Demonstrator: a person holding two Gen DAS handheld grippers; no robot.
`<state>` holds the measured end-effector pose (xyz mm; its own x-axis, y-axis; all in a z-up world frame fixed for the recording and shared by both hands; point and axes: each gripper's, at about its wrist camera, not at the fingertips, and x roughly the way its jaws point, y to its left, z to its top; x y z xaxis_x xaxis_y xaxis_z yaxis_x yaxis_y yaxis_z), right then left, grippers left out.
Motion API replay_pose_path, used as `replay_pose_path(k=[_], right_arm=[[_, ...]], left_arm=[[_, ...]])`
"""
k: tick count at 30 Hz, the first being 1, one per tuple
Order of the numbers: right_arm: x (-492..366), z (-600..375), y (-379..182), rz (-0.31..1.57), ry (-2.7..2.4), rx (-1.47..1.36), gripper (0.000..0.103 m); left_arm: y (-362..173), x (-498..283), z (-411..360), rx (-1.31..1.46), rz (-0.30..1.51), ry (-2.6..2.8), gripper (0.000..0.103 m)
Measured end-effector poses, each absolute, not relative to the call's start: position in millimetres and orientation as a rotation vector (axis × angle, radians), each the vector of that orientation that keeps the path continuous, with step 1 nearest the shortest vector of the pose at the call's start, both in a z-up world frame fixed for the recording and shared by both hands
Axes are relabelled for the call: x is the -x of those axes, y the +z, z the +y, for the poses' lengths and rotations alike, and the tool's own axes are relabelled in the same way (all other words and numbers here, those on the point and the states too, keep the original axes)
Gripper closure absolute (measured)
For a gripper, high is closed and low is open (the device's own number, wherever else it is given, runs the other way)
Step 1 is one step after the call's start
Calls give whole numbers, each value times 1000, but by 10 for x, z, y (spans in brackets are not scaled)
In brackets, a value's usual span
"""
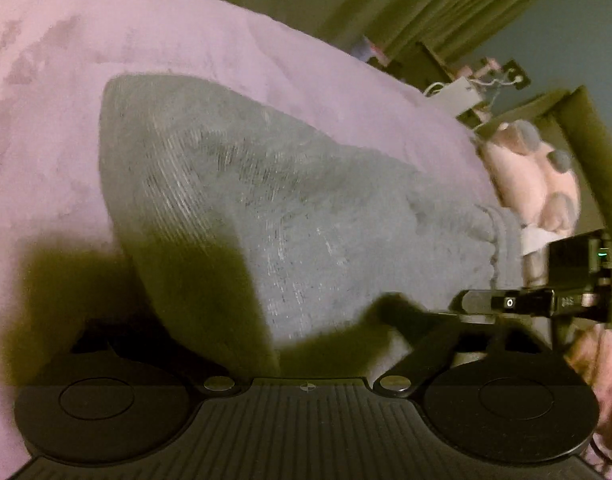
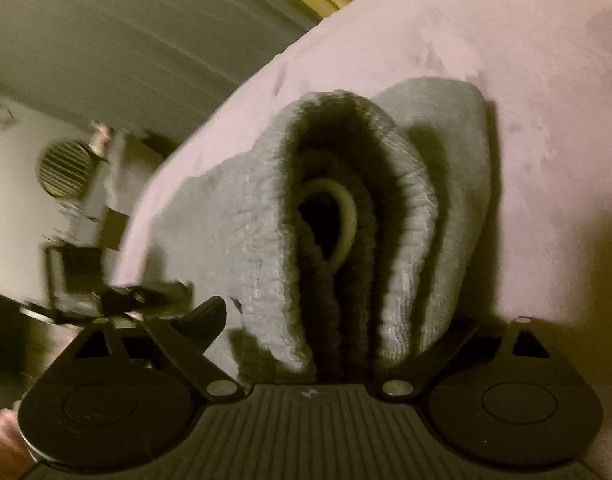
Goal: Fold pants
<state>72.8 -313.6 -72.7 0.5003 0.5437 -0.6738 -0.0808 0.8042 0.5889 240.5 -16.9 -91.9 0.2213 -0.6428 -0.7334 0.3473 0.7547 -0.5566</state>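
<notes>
The grey knit pants (image 1: 290, 208) lie on a pink plush bed cover (image 1: 106, 80). In the left wrist view my left gripper (image 1: 266, 336) is clamped on a lifted fold of the grey fabric near its bottom edge. My right gripper (image 1: 501, 304) shows at the right, by the waistband. In the right wrist view the pants (image 2: 409, 240) rise as a doubled fold with the elastic waistband opening (image 2: 337, 220) facing the camera. My right gripper (image 2: 341, 360) is shut on that fold. The left gripper (image 2: 118, 296) shows at the left edge.
A pink plush toy with grey spots (image 1: 533, 176) lies beyond the waistband. Curtains (image 1: 425, 8) and a shelf with cables (image 1: 477, 88) stand behind the bed. A round vent or fan (image 2: 66, 168) is at the left. The bed cover (image 2: 545, 100) spreads to the right.
</notes>
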Motion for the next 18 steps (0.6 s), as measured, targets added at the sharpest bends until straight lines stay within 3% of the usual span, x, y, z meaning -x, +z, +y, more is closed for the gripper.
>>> replay_pose_path(k=[1,2,7,18], right_arm=[[-699,-3100,-685,982,371,-482,30],[-662,-3096,-648,975,356,-460,37],[-566,-2985,-441,918,346,-466,43],[-981,-2928,206,736,409,-482,45]], left_arm=[[-904,-2382,-162,287,1156,-688,36],[-886,-2367,-158,304,1150,-683,42],[-757,-2303,-183,289,1130,-632,62],[31,-2761,-171,270,936,-618,65]])
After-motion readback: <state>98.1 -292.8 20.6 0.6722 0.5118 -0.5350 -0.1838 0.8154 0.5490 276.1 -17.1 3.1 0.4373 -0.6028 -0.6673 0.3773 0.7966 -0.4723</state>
